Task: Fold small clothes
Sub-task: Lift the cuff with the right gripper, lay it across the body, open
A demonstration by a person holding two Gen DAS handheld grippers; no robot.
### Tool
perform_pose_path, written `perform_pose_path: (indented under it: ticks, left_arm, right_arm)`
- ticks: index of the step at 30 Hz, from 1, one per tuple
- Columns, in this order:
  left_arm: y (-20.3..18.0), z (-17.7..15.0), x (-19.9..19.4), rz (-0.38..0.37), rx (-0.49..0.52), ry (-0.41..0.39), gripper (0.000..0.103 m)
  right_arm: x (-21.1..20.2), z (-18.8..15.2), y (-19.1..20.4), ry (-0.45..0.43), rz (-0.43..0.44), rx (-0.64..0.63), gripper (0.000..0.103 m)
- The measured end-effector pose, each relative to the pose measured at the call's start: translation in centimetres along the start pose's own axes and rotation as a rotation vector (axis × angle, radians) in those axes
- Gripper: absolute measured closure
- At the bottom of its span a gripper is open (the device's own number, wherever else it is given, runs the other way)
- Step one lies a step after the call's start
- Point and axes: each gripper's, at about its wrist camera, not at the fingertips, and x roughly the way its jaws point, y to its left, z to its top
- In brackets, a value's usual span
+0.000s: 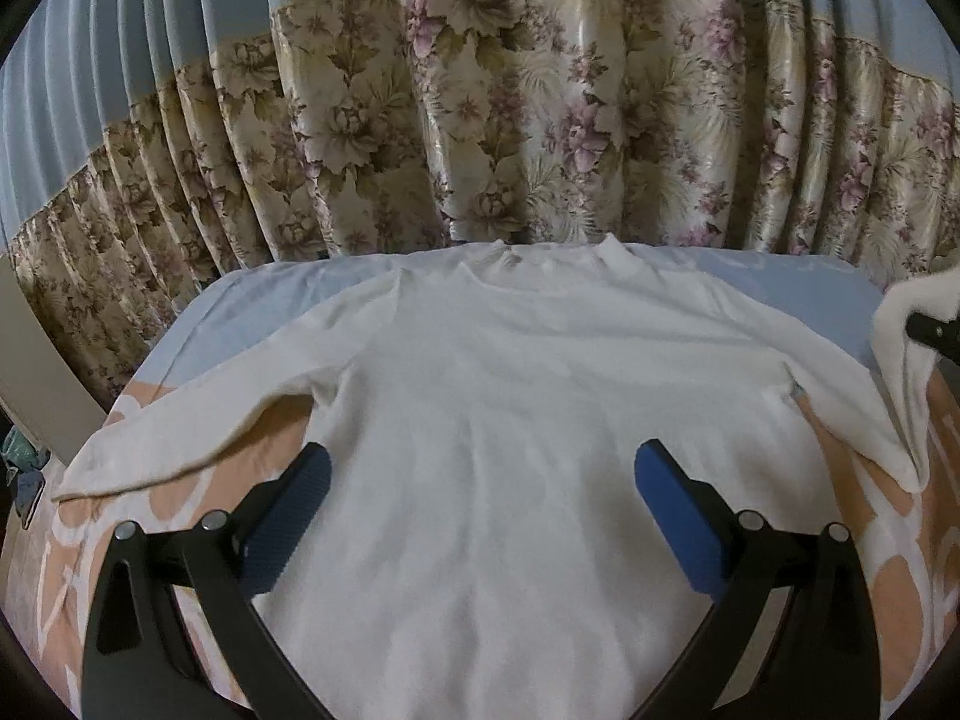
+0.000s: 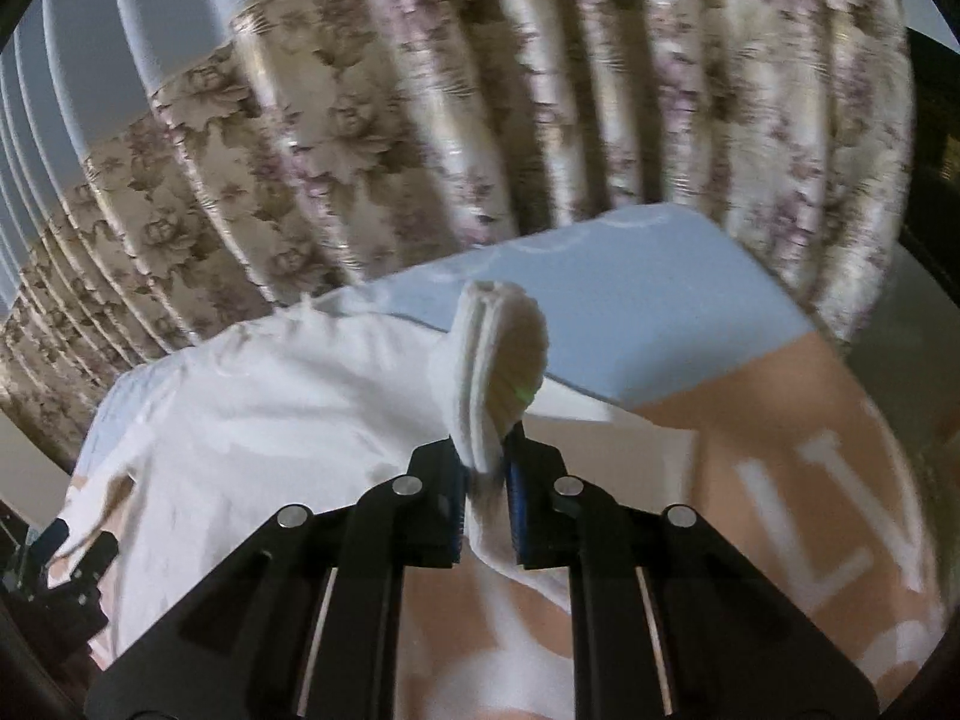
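**White top flat on bed, one sleeve lifted**

Soft white top (image 1: 480,396) lies flat on peach & blue blanket (image 1: 894,546), neck twd flowery curtain (image 1: 480,108), long way front to back. Left gripper (image 1: 483,468) wide open above its middle. Right gripper (image 2: 486,468) pinches fuzzy sleeve cuff (image 2: 498,360), held up

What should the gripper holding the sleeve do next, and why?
Probably carry it inward across the chest and lay it flat. The right gripper is shut on the sleeve cuff, lifted off the bed, while the white shirt lies spread face-up. The left gripper hovers open over the shirt's body, holding nothing, and the other sleeve lies spread out.
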Motion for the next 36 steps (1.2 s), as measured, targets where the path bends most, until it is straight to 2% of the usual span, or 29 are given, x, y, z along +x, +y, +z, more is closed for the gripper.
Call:
perform_pose_path:
  ticks: [8, 15, 22, 34, 36]
  left_arm:
    - [4.3, 3.0, 3.6, 0.022, -0.02, 0.01, 0.002]
    - [9.1, 3.9, 6.9, 0.067, -0.052, 0.03, 0.002]
    - [13.5, 3.4, 9.8, 0.097, -0.075, 0.052, 0.002]
    - [18.8, 3.1, 12.9, 0.126, -0.128, 0.077, 0.002]
    - [19.0, 3.1, 12.9, 0.13, -0.13, 0.077, 0.002]
  right_arm:
    - [4.4, 2.6, 7.7, 0.003, 0.066, -0.028, 0.091]
    - [9.0, 3.2, 15.8, 0.024, 0.147, -0.134, 0.091]
    - [14.0, 1.7, 23.7, 0.095, 0.229, -0.225, 0.091]
    - [17.3, -2.5, 32.9, 0.174, 0.306, -0.32, 0.091]
    - [17.8, -3.1, 34.1, 0.192, 0.316, -0.343, 0.085]
